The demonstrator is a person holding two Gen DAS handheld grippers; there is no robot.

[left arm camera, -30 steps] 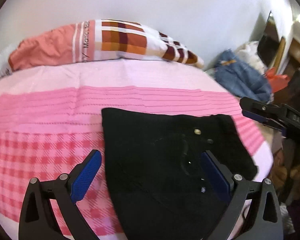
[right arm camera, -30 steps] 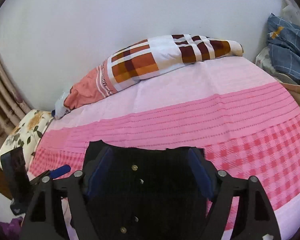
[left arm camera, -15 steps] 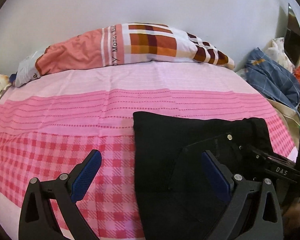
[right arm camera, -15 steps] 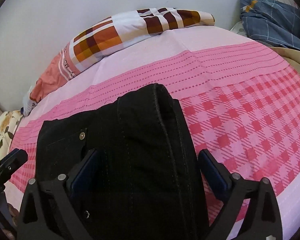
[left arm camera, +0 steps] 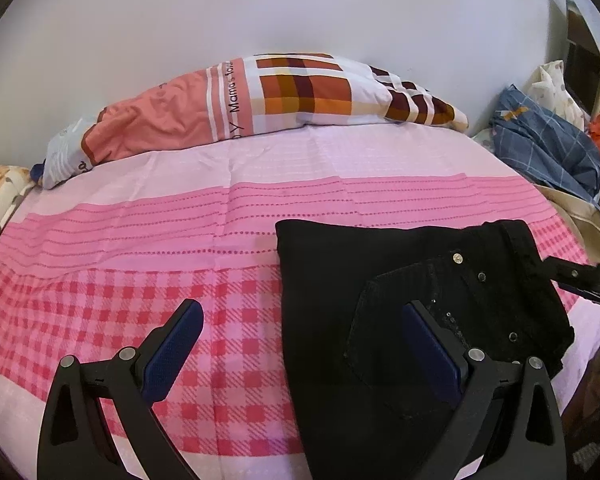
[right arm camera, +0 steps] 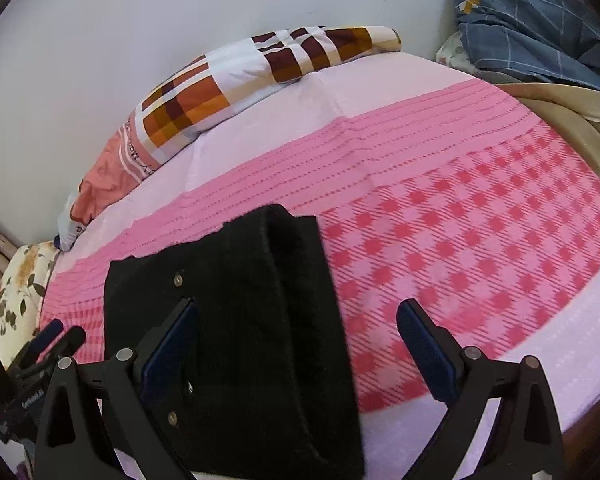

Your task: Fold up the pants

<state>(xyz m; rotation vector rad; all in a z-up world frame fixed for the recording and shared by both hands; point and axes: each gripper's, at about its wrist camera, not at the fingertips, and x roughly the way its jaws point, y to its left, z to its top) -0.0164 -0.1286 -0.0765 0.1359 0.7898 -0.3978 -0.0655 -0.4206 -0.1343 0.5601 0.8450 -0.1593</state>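
Observation:
Black pants [left arm camera: 380, 300] lie folded into a thick rectangle on the pink bed [left arm camera: 140, 240], near its front edge. Their waistband with metal buttons faces the right side in the left wrist view. My left gripper [left arm camera: 300, 320] is open and empty; its right finger hangs over the pants, its left finger over the checked sheet. In the right wrist view the pants [right arm camera: 240, 320] show a rolled fold edge on top. My right gripper [right arm camera: 298, 320] is open and empty, straddling the pants' right edge. The right gripper's tip also shows in the left wrist view [left arm camera: 584, 278].
A patchwork pillow [left arm camera: 260, 96] lies along the wall at the back of the bed. A blue checked cloth pile [left arm camera: 548, 152] sits at the bed's right side. A floral cushion [right arm camera: 16, 300] lies off the left edge. The left gripper shows at the lower left of the right wrist view [right arm camera: 48, 344].
Both grippers have pulled back from the pants, open all along. The right view has swung rightward and the pants fold has settled lower on the bed.

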